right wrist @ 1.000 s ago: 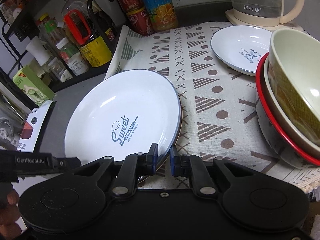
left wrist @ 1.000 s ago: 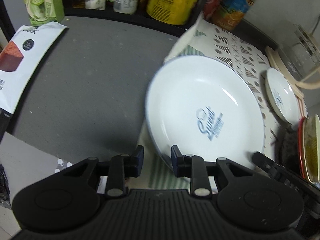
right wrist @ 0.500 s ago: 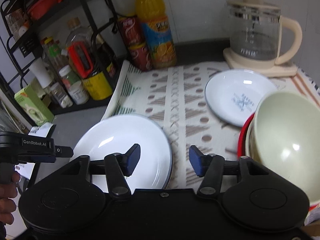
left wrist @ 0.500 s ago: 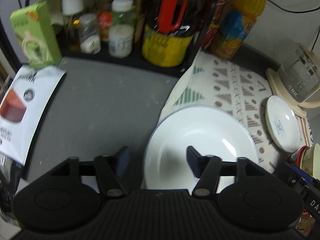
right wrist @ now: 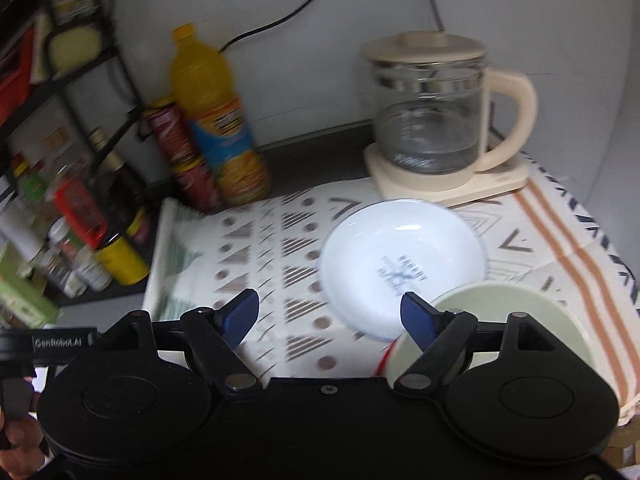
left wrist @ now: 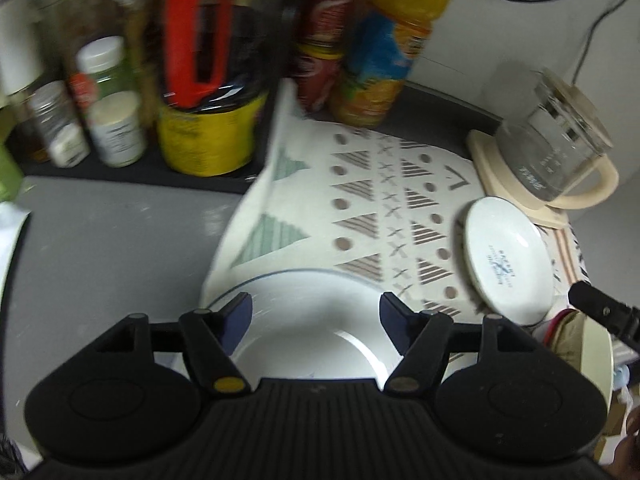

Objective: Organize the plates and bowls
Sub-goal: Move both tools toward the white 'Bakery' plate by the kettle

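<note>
Below the left gripper point(left wrist: 316, 312), jaws spread and empty, lies the large white blue-rimmed ceramic plate point(left wrist: 304, 320). Right gripper point(right wrist: 330, 312) also wide apart, holding nothing; small white ceramic plate point(right wrist: 400, 264) just ahead, pale green bowl point(right wrist: 508, 320) under its right finger. Plates look stiff, glossy, slippery, breakable: pinch at rim. "GenRobot.AI" readable; small plate's lettering blurred.

Kettle point(right wrist: 436, 120) and bottles point(right wrist: 216, 120) block cloth's point(right wrist: 280, 248) far edge.
</note>
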A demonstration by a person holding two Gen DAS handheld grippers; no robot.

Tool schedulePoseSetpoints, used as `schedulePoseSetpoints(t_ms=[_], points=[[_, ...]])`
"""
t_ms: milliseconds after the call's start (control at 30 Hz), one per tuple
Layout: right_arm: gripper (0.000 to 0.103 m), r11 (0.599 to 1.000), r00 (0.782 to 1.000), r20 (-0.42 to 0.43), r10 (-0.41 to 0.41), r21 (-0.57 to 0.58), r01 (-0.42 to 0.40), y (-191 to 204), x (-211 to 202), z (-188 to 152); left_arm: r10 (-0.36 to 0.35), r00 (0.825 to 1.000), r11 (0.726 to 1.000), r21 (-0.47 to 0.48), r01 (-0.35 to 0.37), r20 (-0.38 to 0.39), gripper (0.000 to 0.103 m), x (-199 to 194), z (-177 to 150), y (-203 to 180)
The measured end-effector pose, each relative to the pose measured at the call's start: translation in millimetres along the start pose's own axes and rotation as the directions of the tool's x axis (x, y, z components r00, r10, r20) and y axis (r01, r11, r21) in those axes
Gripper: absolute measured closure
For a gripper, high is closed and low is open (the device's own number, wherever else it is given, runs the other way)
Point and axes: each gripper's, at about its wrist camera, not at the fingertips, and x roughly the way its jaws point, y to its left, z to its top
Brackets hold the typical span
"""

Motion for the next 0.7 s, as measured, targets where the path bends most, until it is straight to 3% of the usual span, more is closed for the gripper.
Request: schedulePoseSetpoints(t_ms=[333,700], points=[[0.016,0.987,0.995,-0.021,-0.096,0.124,0.098,-30.4,10.6,21.1,-0.087,0.995,0.987,0.134,0.092,-0.042,0.035,29.3,32.9,-42.3],[0.018,0.975,0.991,-0.096,-0.09,0.194,0.108,-74.1,33.8,42.8,-0.129,0.988,0.982,0.125,0.14,-0.088,0.035,59.2,45.0,-80.6]])
